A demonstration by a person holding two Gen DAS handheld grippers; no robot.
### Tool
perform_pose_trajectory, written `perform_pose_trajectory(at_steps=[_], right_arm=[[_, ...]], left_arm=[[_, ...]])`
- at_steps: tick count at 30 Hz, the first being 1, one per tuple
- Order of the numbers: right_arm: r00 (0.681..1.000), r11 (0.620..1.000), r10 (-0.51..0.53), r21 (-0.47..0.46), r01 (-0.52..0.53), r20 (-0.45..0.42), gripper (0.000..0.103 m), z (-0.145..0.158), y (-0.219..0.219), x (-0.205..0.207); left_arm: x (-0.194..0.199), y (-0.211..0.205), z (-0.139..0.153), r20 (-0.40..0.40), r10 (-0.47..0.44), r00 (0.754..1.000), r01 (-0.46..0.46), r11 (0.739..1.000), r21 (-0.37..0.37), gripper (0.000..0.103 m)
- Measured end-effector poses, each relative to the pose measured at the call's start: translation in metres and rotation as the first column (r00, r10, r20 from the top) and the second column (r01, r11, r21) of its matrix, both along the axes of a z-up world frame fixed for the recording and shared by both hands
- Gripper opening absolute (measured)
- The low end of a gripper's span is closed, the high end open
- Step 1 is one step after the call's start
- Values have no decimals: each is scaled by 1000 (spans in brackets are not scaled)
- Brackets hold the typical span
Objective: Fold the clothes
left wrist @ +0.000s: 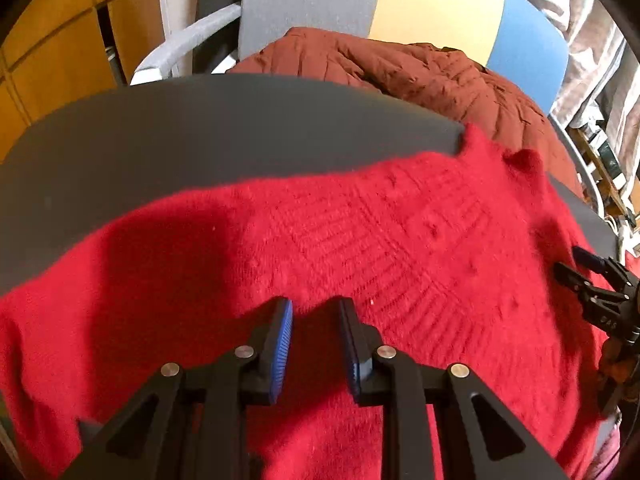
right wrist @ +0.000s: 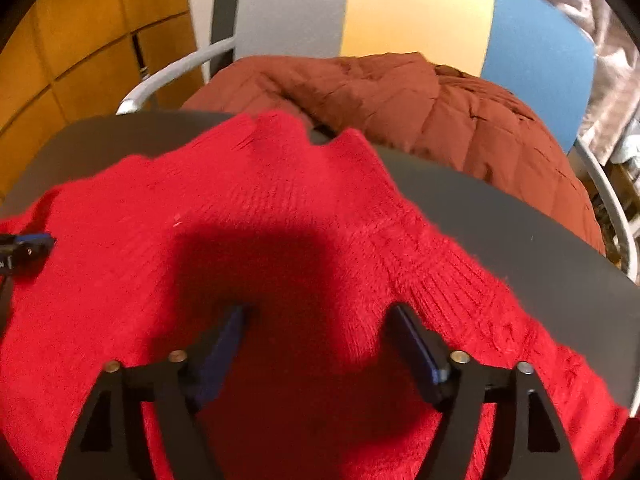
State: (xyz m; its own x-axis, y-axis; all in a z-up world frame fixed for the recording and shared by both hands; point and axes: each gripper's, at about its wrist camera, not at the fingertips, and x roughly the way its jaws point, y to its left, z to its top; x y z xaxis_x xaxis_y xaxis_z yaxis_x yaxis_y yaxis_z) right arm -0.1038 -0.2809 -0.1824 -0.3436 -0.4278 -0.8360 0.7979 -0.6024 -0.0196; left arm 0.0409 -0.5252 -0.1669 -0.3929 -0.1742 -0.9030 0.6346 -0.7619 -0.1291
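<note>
Left gripper (left wrist: 315,308) jaws narrowly parted, nothing pinched, low over red sweater (left wrist: 360,248). Right gripper (right wrist: 320,314) jaws spread wide, empty, probably poised for grab. Sweater lies spread on grey table (left wrist: 200,136); brown jacket (right wrist: 440,104) on chair (right wrist: 532,52) behind.

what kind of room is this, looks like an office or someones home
Probably a home office or study, though that is a guess. A padded armchair stands behind the dark table, a quilted brown jacket is heaped on it, and wooden cabinet fronts line the wall. A red sweater lies on the table.
</note>
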Motion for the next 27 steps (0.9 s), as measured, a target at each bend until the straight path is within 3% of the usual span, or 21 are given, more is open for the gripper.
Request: perform_pose_trajectory(at_steps=[4,7,10,12,19,22,27], right_arm=[[997,999,-12,-30,10,-74,90,-7,-11,-22],[996,999,-15,-29,13,-86,94,-7,-19,-37],[997,999,-15,-46,11,-77,96,-8,-20,-48],[997,998,-14,-57,10,-73,96,-8,-18,-48],[997,997,-14,-74,8,-73,96,-9,-16,-46],[997,997,-15,-77,9,-73,96,-9,-15,-46],[997,997,-18,-76,12,-77,96,-8,-15,-44]], left_arm=[[-30,-18,1,-3,-51,999,51,997,-55,24],[-40,-36,7,-39,-72,997,72,997,-17,24],[-26,-55,27,-114,-24,993,33,997,73,23],[6,-59,41,-153,10,988,10,991,130,23],[144,-60,79,-27,167,986,-161,975,156,22],[190,-62,70,54,266,962,-272,944,187,22],[214,-82,28,144,396,907,-421,861,286,22]])
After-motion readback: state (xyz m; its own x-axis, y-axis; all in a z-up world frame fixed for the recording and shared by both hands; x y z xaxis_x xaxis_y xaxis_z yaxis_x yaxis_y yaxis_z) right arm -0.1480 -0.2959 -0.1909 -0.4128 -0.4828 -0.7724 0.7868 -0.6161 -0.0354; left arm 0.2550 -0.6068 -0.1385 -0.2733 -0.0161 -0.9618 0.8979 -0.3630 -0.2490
